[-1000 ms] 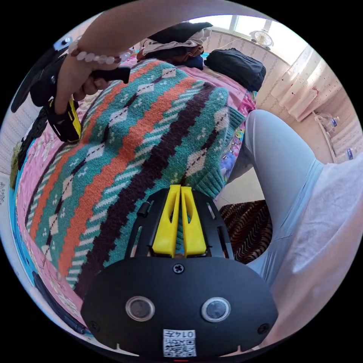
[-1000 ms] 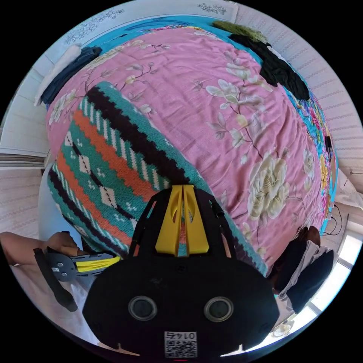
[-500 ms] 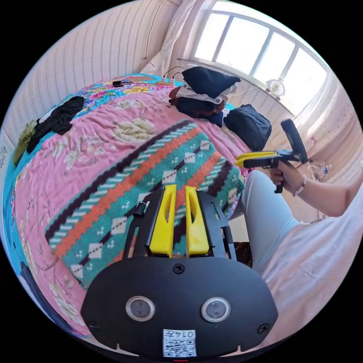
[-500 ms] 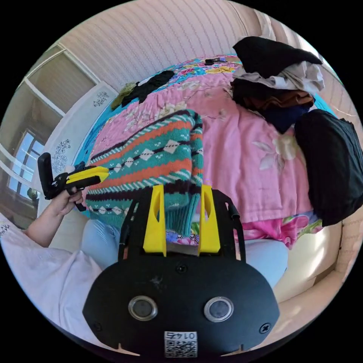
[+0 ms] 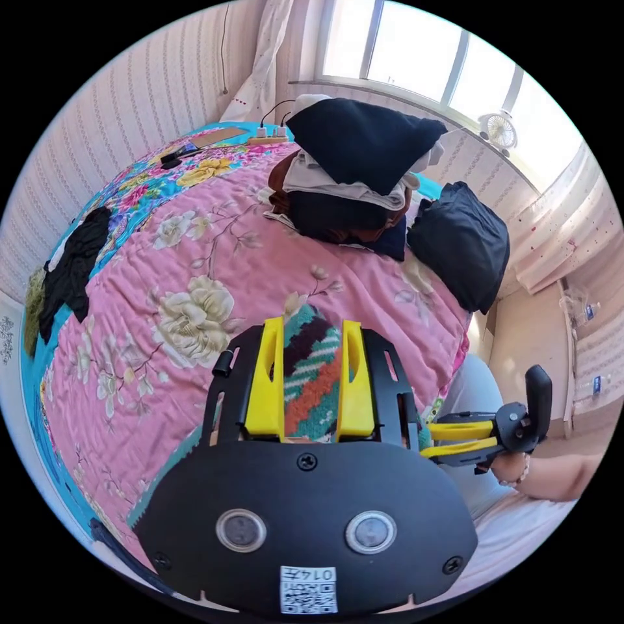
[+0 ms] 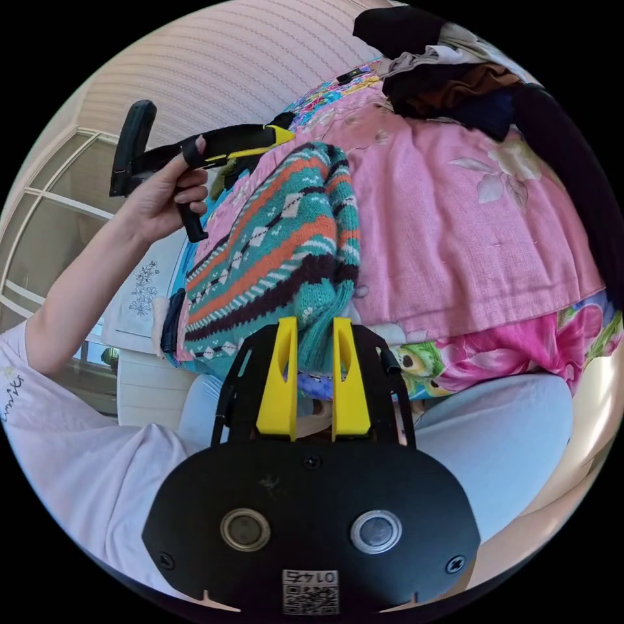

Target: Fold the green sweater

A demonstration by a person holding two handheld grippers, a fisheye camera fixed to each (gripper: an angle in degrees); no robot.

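The folded green sweater (image 6: 279,240) lies on the pink quilt (image 5: 214,260). Left gripper (image 5: 311,383) above the sweater, jaws released. Right gripper (image 6: 311,383) at the sweater's hem, jaws released.

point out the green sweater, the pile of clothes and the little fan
green sweater (image 6: 273,240): right gripper view, on an orange stripe of the folded knit.
pile of clothes (image 5: 357,140): left gripper view, on the dark top garment.
fan (image 5: 499,130): left gripper view, on its round grille.
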